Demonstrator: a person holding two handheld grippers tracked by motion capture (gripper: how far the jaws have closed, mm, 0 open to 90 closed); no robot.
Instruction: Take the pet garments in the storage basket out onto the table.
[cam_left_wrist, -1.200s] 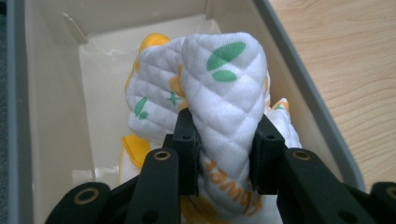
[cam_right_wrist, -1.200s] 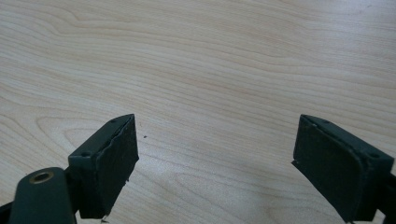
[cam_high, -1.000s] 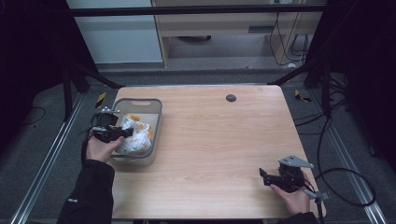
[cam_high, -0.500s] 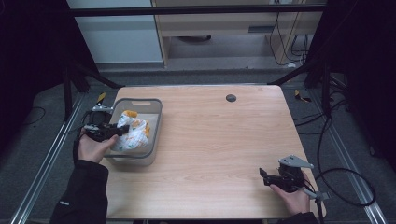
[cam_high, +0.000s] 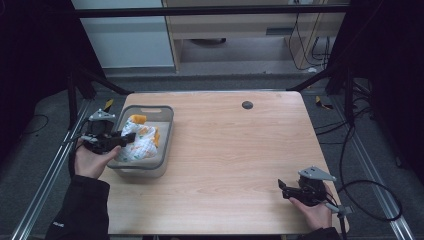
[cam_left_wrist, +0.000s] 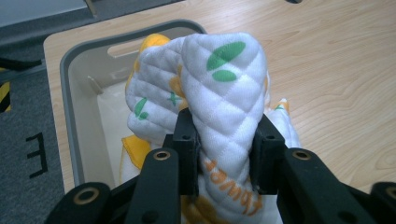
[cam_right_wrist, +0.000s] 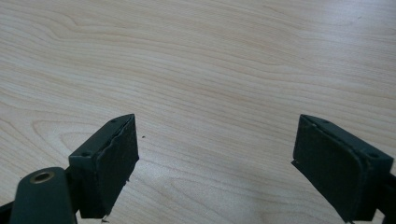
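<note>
The left gripper pinches a fold of the quilted cloth above the grey bin, which stands near the table's left edge. The cloth looks soft, light and floppy, so it will likely drape and drag; a thick fold seems the safest hold. Near the front right corner, the right gripper rests with jaws spread and empty.

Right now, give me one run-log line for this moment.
left gripper: shut on white quilted cloth | cloth: over grey plastic bin | right gripper: open, idle over wooden table
</note>
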